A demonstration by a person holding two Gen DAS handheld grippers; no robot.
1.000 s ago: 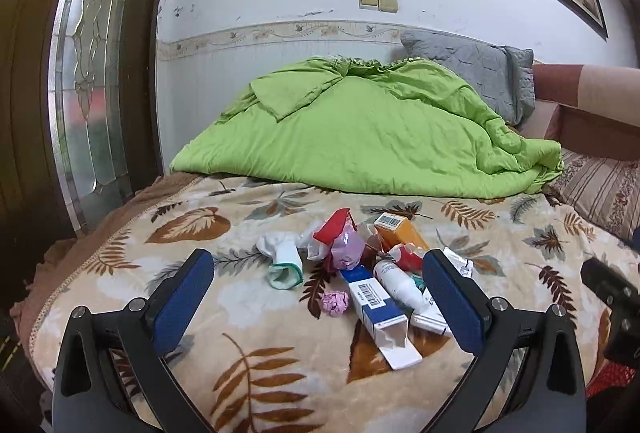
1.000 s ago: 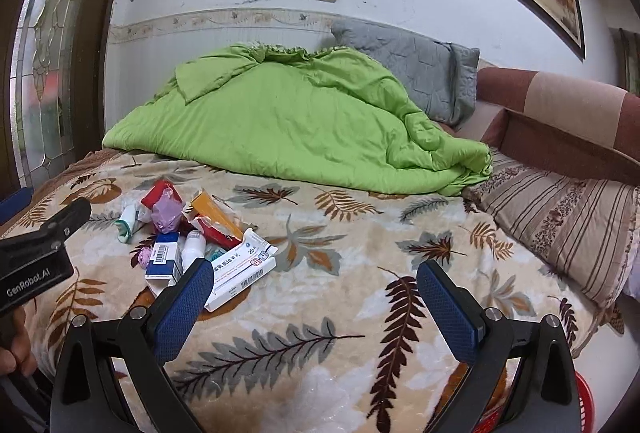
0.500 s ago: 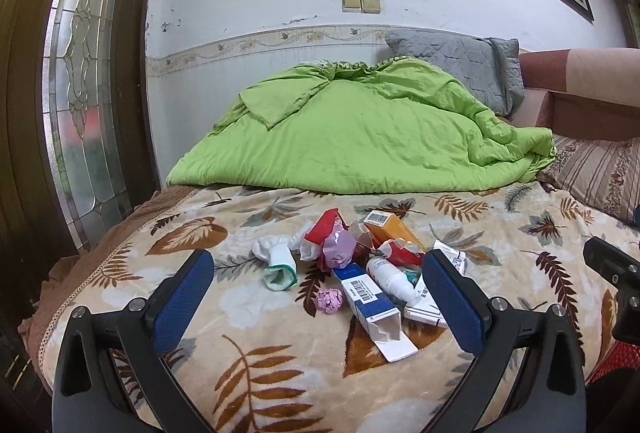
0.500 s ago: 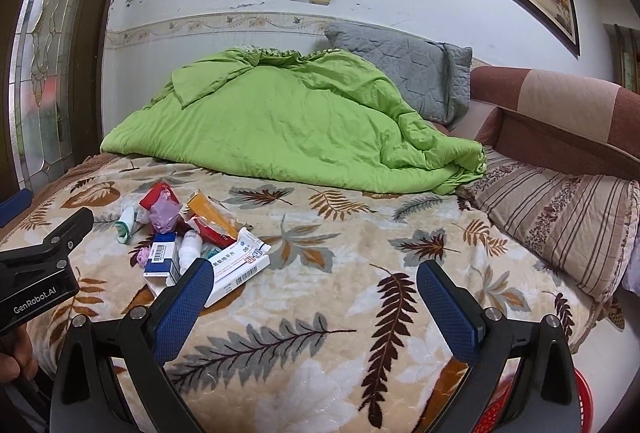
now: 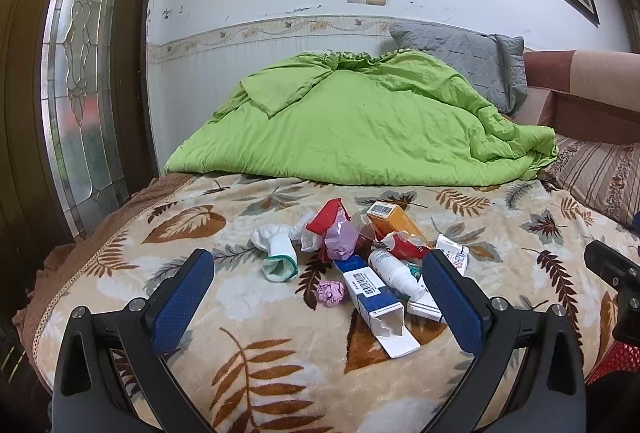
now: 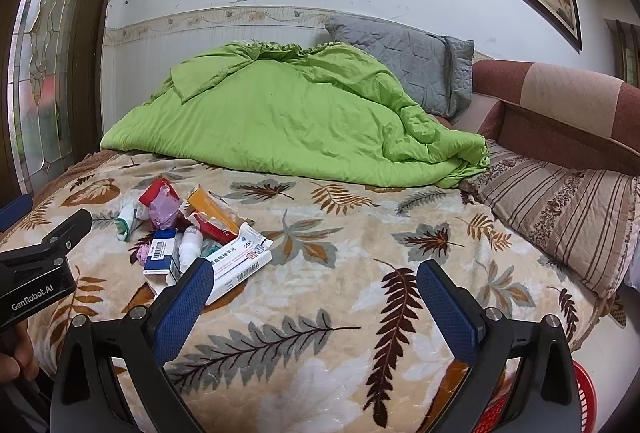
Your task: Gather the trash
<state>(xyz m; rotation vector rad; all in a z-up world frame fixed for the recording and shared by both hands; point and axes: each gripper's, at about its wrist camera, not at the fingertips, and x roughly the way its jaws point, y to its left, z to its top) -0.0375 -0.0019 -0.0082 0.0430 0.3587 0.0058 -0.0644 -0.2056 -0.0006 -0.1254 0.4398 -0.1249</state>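
Both tools are held above the near edge of the bed (image 6: pixel 320 333), which is covered by a leaf-print blanket. My left tool (image 5: pixel 320 297) is released, its blue pads spread wide with nothing between them; it points at the trash pile. My right tool (image 6: pixel 312 297) is likewise released and empty, aimed at bare blanket to the right of the pile.

The trash sits in one cluster on the blanket, left of the bed's middle as seen from the right wrist. Items I can make out: a blue-and-white carton (image 5: pixel 370 293) with its flap open, nearest the left tool; a white bottle (image 5: pixel 394 273) lying just beside it; a crumpled pink paper ball (image 5: pixel 331 292) on the carton's left; a white cup with a green rim (image 5: pixel 278 257) on its side; a pink plastic wrapper (image 5: pixel 340 237) against a red packet (image 5: pixel 326 218); an orange box (image 5: pixel 390 219) behind; a long white medicine box (image 6: pixel 240 261) at the right edge of the pile.

A green quilt (image 5: pixel 360 129) is heaped at the far side. A red basket (image 6: pixel 584 397) shows at the lower right, off the bed.
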